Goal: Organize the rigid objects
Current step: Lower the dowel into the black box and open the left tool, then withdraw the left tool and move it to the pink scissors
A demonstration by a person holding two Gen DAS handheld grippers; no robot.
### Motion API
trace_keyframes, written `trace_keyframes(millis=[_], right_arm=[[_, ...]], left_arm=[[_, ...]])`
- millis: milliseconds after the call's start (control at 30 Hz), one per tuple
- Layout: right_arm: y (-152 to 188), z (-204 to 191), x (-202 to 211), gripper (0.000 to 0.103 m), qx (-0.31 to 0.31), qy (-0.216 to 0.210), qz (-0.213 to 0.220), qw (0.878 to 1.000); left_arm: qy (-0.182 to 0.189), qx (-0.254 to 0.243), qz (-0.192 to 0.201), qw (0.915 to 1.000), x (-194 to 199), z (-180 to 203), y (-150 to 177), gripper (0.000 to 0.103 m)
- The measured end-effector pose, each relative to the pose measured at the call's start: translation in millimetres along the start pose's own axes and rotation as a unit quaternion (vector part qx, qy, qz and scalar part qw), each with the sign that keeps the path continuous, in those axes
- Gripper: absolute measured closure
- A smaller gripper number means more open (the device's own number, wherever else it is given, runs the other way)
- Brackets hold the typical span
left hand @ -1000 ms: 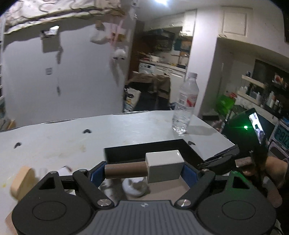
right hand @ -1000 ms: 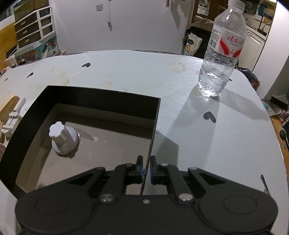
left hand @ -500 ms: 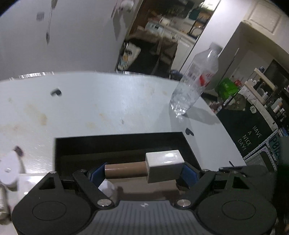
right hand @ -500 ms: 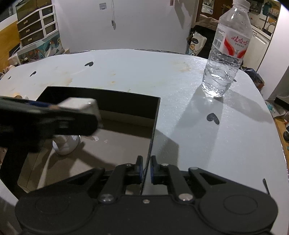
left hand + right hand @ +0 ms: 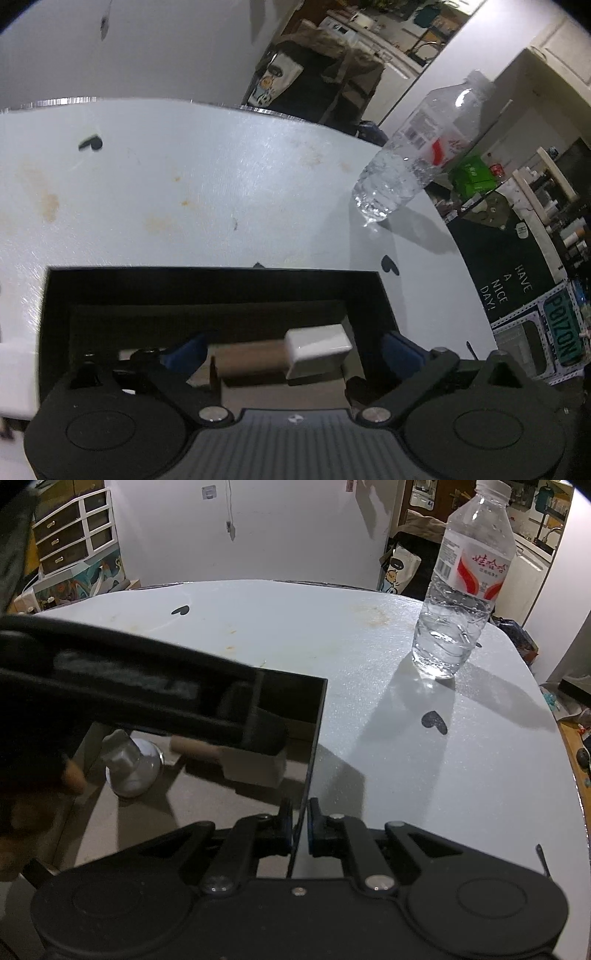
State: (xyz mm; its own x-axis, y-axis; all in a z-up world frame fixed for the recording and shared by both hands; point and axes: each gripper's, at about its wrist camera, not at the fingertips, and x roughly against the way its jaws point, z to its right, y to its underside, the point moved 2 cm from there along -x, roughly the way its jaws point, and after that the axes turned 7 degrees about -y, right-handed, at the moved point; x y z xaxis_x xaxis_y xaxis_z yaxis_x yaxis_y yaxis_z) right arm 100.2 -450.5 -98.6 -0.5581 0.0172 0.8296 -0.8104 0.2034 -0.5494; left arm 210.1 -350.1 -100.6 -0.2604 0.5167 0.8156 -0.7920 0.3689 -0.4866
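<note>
A stamp with a white block head and a brown handle lies between the fingers of my left gripper, low inside the black box. The jaws look spread apart, with gaps on both sides of the stamp. In the right wrist view the stamp rests on the box floor beside a white knob-shaped object, under the left gripper. My right gripper is shut on the box's right wall.
A clear water bottle stands on the white table at the far right; it also shows in the left wrist view. White objects lie left of the box. A drawer unit stands beyond the table.
My left gripper moved over the box and down into it with the stamp. Its jaws have spread and the stamp now sits on the box floor. The right gripper has not moved.
</note>
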Motion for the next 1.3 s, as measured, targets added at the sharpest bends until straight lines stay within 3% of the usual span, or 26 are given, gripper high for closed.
trace_keyframes(millis=[833,1067,1300], right_arm=[[2,2,1,0.095,-0.004,0.0,0.007,1.0],[3,2,2,0.095,-0.007,0.0,0.009,1.0],[4,3,2,0.095,-0.009,-0.002,0.011,1.0]], left_arm=[[-0.032,-0.076,0.067,0.9944,87,-3,38,0.001],[-0.071,-0.105,0.099,0.987,110,-17,64,0.0],[-0.126,-0.117,0.135,0.9758,136,-54,95,0.0]])
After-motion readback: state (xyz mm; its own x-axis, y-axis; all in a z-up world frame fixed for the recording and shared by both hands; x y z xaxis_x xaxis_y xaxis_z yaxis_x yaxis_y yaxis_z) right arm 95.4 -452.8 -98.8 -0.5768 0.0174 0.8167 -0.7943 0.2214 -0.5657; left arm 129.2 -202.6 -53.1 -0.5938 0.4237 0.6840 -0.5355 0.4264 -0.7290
